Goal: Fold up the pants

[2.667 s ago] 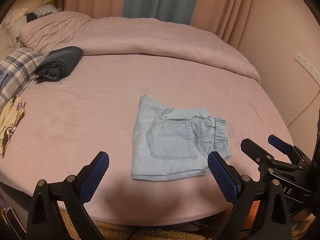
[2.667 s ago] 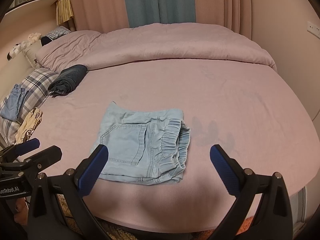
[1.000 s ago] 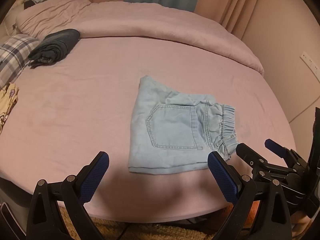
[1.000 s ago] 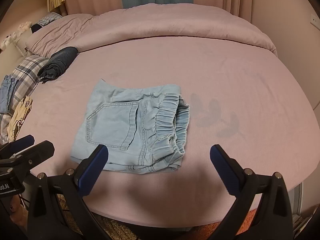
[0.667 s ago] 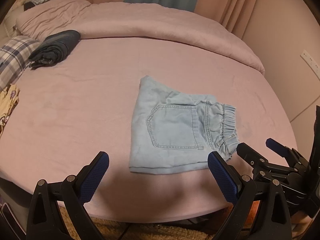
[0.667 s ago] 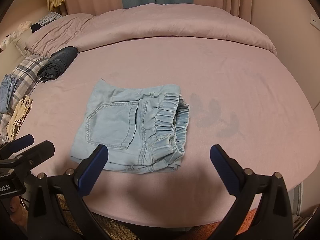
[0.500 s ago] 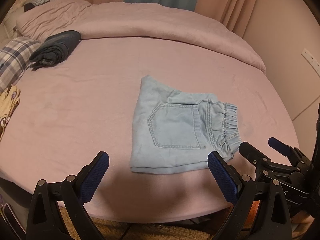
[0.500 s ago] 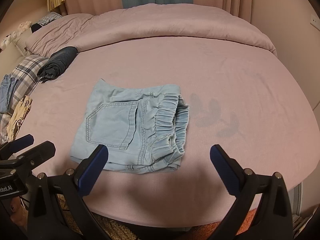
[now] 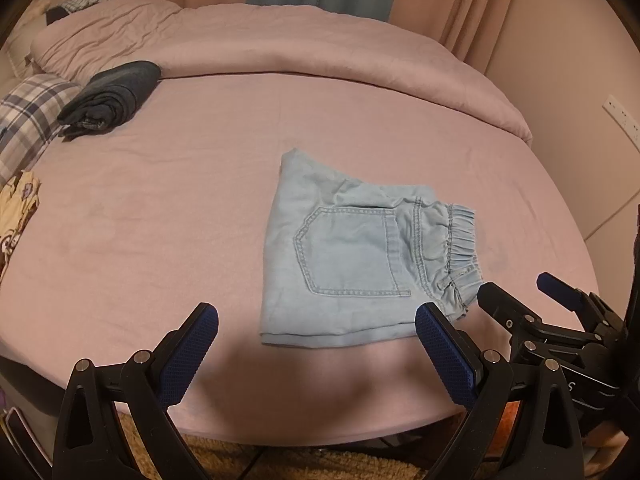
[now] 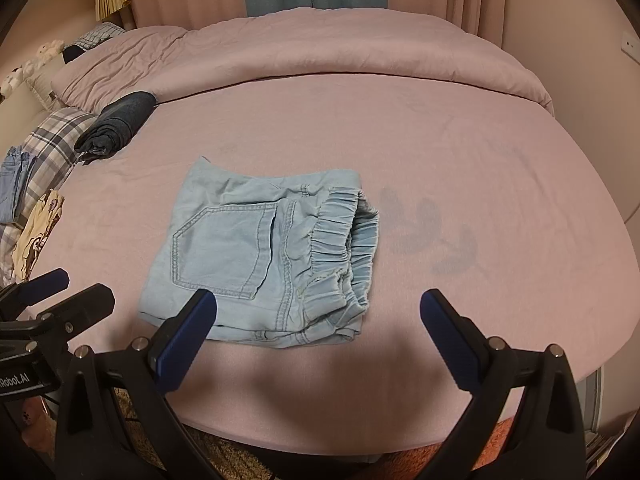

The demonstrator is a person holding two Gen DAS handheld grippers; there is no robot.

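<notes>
So the light denim pants (image 9: 360, 260) are sitting folded into a neat square near the front edge of my pink bed (image 9: 160, 208), pocket side up, elastic waistband to the right. My left gripper (image 9: 316, 354) and right gripper (image 10: 320, 332) are both spread wide, hovering just short of the bundle, holding nothing. Only the right cam catches the doubled waistband layers, the greyish marks (image 10: 432, 232) beside them, and small folded jeans (image 10: 14, 178) on the plaid blanket (image 10: 52, 140). Both show the dark rolled garment (image 9: 112, 98).
</notes>
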